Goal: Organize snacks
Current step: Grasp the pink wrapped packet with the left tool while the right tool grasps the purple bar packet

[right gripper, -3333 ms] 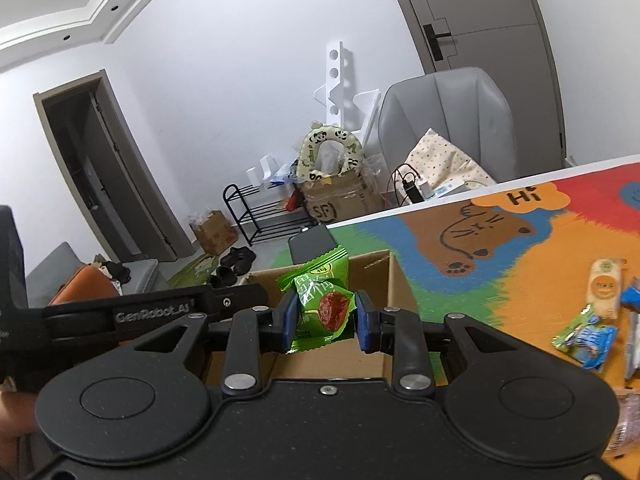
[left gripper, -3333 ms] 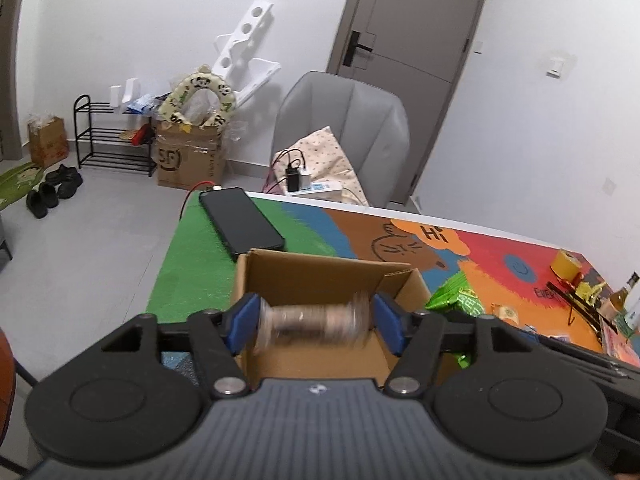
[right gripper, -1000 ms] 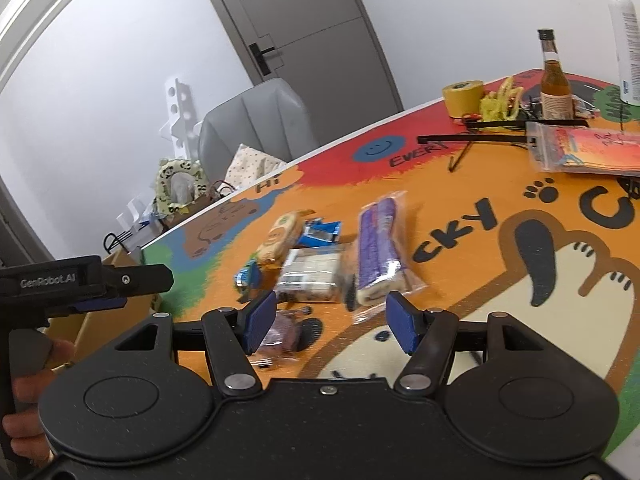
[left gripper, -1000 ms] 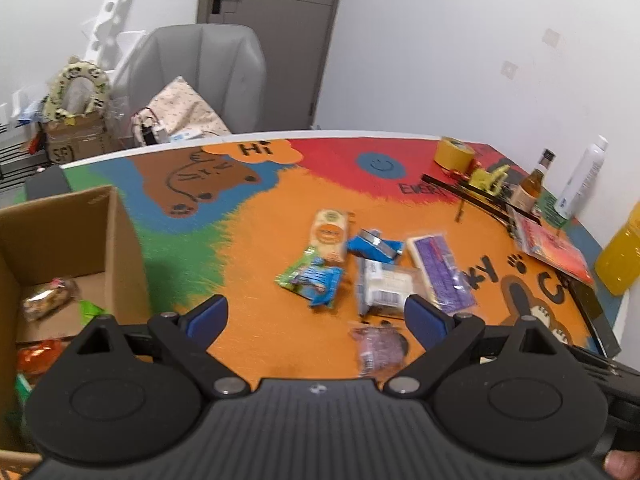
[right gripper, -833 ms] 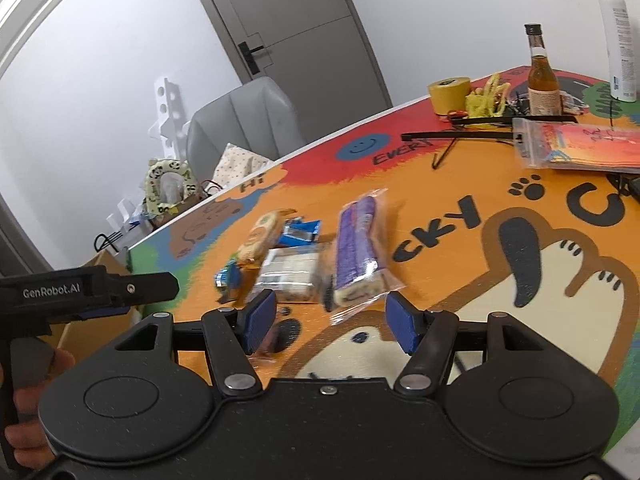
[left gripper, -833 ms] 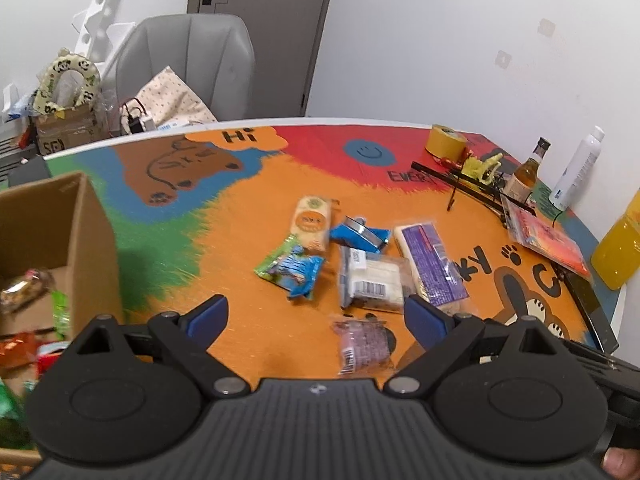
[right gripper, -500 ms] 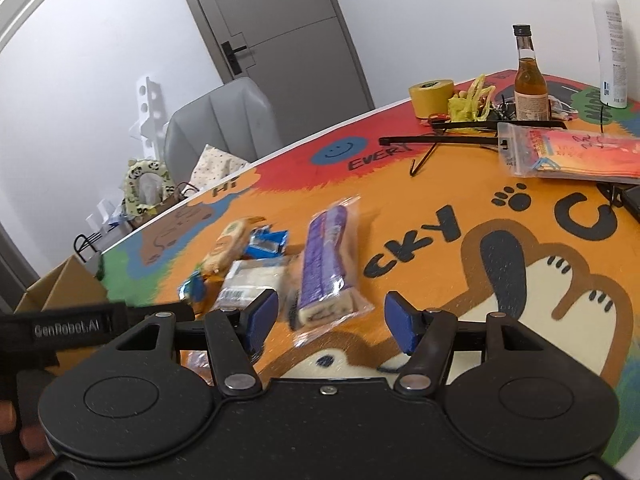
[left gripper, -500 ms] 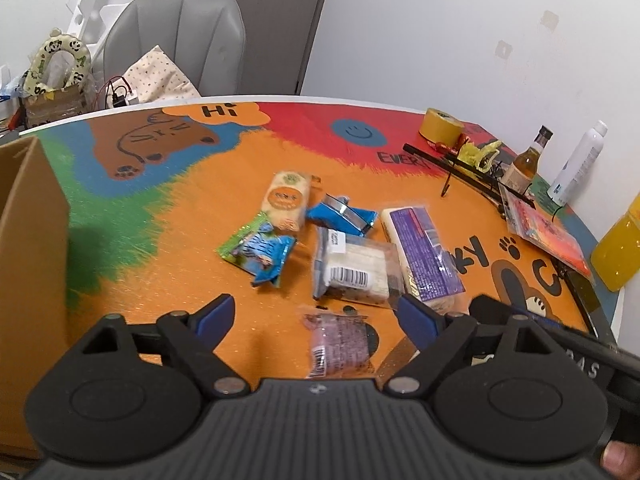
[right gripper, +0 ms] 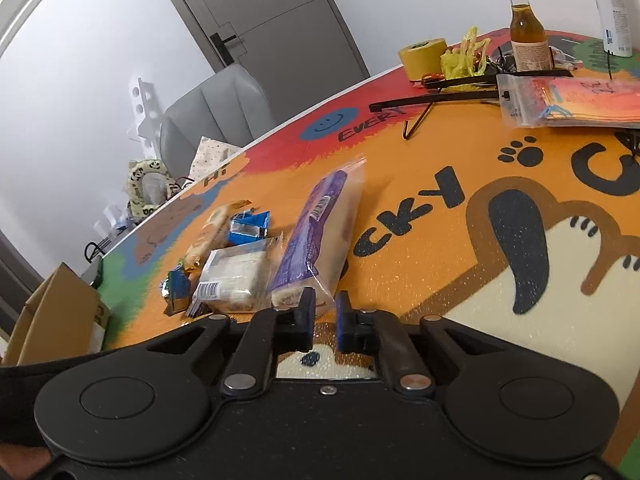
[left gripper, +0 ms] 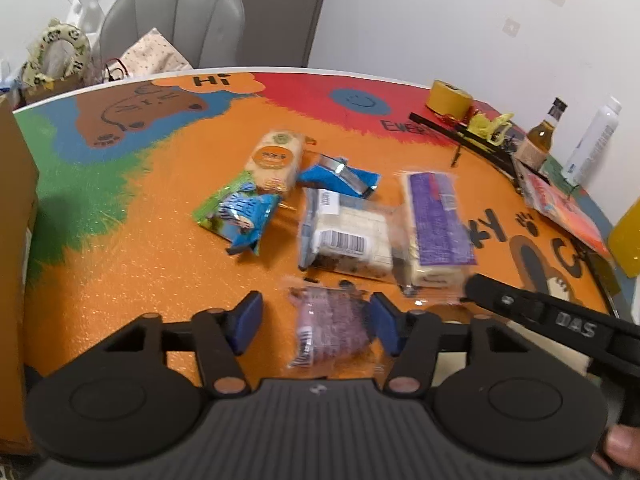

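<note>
Several snack packs lie on the orange part of the table mat. My left gripper [left gripper: 316, 320] is open, its fingers on either side of a small dark purple pack [left gripper: 332, 326], not closed on it. My right gripper [right gripper: 323, 320] is nearly shut on the clear wrapper edge of the long purple pack [right gripper: 316, 232], which also shows in the left wrist view [left gripper: 438, 220]. A white barcoded pack [left gripper: 348, 236], a blue-green pack [left gripper: 240, 216], a blue pack [left gripper: 340, 176] and an orange-label biscuit pack [left gripper: 276, 160] lie beyond.
The cardboard box [left gripper: 14, 216] stands at the left table edge; it also shows in the right wrist view [right gripper: 56, 312]. A yellow tape roll [left gripper: 448, 98], a small bottle [right gripper: 526, 32], a white spray can [left gripper: 592, 140] and a red plastic bag [right gripper: 568, 100] sit at the far right.
Both grippers dropped their snacks into the box and swung to the pile. The left has narrowed around the small purple pack. The right has closed onto the long purple pack's wrapper.
</note>
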`<state>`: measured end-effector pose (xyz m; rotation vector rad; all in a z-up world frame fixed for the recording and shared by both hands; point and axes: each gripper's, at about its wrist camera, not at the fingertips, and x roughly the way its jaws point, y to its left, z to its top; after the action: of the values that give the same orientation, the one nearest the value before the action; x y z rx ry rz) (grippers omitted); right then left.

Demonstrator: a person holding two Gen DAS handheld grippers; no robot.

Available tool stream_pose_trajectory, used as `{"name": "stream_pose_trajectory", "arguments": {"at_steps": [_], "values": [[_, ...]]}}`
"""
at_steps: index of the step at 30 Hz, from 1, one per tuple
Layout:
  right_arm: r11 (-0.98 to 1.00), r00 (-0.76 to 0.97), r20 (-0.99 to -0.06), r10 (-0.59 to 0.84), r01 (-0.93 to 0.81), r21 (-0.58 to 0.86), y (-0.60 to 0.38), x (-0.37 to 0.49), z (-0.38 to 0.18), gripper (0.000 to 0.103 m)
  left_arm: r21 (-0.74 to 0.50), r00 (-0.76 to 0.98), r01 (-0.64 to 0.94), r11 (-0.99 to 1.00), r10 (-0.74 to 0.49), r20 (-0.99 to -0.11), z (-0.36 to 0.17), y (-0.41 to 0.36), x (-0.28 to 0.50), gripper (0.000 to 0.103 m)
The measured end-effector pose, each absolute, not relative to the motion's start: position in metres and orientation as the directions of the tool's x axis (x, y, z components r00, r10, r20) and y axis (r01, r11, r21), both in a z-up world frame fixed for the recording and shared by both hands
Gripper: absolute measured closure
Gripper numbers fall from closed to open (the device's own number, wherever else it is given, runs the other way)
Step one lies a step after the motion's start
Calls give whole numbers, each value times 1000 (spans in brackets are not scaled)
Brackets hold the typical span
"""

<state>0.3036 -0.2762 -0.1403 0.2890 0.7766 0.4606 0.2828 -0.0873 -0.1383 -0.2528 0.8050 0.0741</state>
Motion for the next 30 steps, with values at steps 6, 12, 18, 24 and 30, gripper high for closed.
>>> {"name": "stream_pose_trajectory", "arguments": {"at_steps": [6, 12, 18, 24, 30], "values": [[876, 607, -633, 480, -300, 378, -284, 285, -136, 98, -198, 698, -145, 970, -41, -715, -139, -84, 282, 59], [927, 623, -686, 376, -261, 271, -295, 262, -123, 86, -231, 700, -140, 963, -68, -711, -139, -73, 272, 72], [946, 675, -664, 323, -252, 203, -287, 255, -114, 49, -260, 702, -161, 952, -75, -709, -136, -61, 259, 73], [956, 706, -651, 278, -267, 120, -261, 262, -117, 30, -251, 708, -173, 952, -57, -704, -129, -52, 249, 73], [960, 726, -647, 235, -277, 38, -235, 274, -122, 22, -246, 716, -194, 950, -35, -697, -123, -41, 244, 73]]}}
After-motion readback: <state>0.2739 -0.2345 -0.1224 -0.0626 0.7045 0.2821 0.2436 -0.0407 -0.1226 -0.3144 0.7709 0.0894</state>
